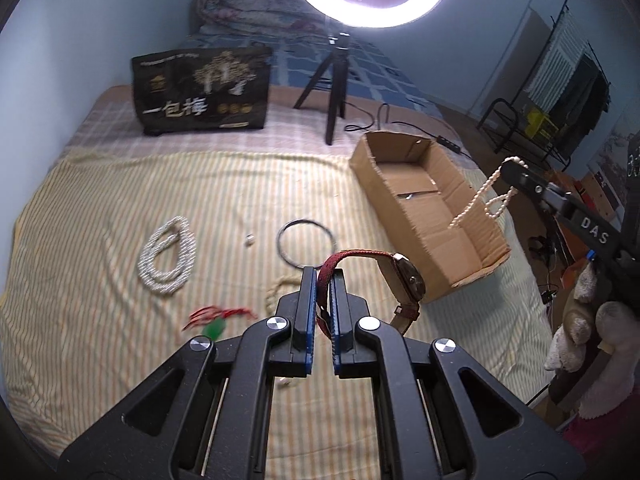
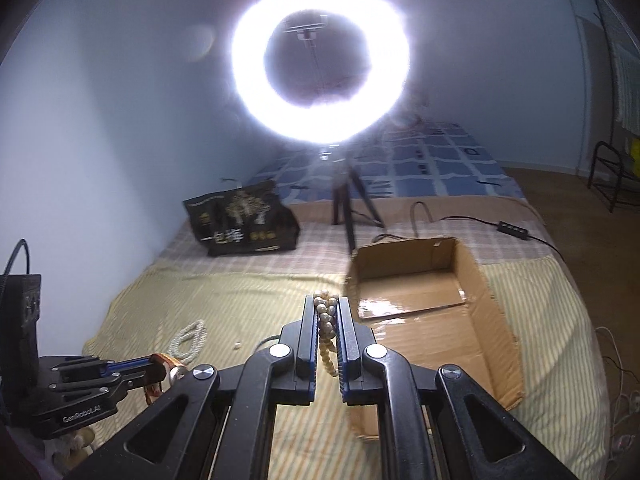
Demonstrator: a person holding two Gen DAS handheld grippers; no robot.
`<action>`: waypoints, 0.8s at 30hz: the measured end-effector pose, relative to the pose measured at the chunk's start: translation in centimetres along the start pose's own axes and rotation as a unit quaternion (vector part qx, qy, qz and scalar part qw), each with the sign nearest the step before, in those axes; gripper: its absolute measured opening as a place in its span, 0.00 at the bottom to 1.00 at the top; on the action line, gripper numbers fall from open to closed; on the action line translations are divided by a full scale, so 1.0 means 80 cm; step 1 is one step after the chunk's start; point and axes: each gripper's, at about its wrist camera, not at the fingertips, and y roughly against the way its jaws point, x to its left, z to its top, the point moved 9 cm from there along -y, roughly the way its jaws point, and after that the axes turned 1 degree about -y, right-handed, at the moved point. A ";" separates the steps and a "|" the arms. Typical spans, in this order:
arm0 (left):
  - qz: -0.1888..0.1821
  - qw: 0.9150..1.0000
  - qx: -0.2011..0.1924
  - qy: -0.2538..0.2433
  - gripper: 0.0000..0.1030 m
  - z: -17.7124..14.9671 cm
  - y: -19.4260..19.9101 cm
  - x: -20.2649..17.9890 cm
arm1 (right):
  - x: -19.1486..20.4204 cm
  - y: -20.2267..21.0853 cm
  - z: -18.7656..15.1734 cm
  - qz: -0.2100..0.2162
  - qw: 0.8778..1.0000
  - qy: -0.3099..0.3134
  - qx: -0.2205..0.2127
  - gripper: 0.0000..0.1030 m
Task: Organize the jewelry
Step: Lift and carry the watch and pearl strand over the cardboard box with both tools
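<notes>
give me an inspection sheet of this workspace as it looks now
surface: yellow striped bedsheet, wrinkled
job's things: open brown cardboard box; coiled white bead necklace, thin black ring bangle, red cord with green pendant lying loose
clutter: black printed snack bag
grippers: left gripper shut on red-strapped wristwatch; right gripper shut on cream pearl strand
cables: black lamp cord
surroundings: lit ring light on tripod; blue wall
</notes>
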 end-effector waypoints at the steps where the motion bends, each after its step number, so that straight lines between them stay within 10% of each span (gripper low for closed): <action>1: -0.002 1.000 0.000 -0.001 0.04 0.003 -0.003 -0.005 | -0.008 -0.002 0.001 -0.005 1.000 -0.004 0.000 0.06; 24: -0.066 0.997 0.042 -0.025 0.04 0.031 -0.107 -0.140 | -0.128 -0.040 -0.007 -0.056 0.995 -0.078 0.030 0.06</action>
